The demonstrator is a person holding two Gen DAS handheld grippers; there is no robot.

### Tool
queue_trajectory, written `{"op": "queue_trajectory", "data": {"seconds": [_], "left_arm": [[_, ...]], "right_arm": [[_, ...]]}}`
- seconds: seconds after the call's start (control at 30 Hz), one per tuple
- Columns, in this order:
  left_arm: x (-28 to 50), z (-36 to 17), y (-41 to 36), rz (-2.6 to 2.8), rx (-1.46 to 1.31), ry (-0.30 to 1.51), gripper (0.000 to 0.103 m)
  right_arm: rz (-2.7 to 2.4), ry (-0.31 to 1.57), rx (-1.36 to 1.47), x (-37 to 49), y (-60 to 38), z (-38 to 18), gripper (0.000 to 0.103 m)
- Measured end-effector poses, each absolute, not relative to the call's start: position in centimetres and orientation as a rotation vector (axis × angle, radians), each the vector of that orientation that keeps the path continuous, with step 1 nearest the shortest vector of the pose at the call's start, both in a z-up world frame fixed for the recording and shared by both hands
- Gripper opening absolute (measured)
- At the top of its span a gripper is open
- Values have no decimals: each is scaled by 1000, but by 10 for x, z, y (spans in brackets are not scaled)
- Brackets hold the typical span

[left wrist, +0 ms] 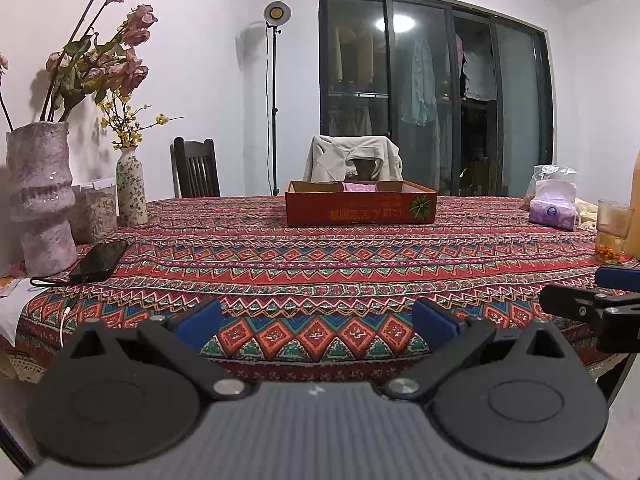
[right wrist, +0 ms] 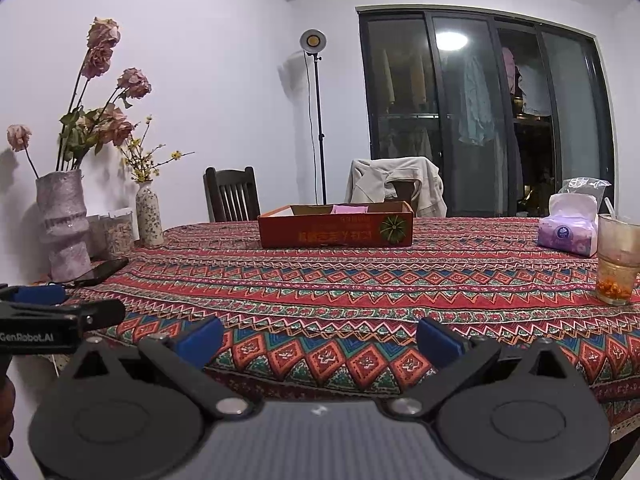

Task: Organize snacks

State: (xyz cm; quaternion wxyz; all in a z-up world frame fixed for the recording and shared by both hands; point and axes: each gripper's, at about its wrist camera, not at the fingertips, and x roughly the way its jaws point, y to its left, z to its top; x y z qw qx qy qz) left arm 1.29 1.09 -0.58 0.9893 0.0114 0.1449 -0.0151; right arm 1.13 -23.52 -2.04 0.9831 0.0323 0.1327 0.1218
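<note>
Left claw (left wrist: pixel 316 322): spread wide, nothing between the blue pads, poised low over the near edge of the bench (left wrist: pixel 320 264). Right claw (right wrist: pixel 320 340): likewise spread and empty, just beside the left, at about the same height.

Ahead, well apart from both: red cardboard box (left wrist: pixel 360 208) at the far middle of the bench, open-topped, with a pink packet (left wrist: pixel 361 187) lying inside. No other snack packets clearly visible on the patterned cloth; contents of the clear bag (left wrist: pixel 554 174) behind the tissue pack (left wrist: pixel 554 210) too unclear to tell.

To the left: phone (left wrist: pixel 98 260) on a cable, large vase (left wrist: pixel 40 196), small vase (left wrist: pixel 131 188). To the right: glass (right wrist: pixel 618 260) with liquid, just beside the tissue pack.

Risks, as judged: long reach to the box across loose cloth, so dragging could bunch the fabric and tip the glass or vases. Low box wall likely to catch a descending pad. Right-hand sweep toward the bag passes close to the glass.
</note>
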Motion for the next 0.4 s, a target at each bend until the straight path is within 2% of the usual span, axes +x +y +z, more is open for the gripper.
{"op": "queue_trajectory", "data": {"seconds": [0.4], "left_arm": [[13,-7,10,-47,14,290,103]], "right_arm": [[246,268,64,12,-236,-21,103]]}}
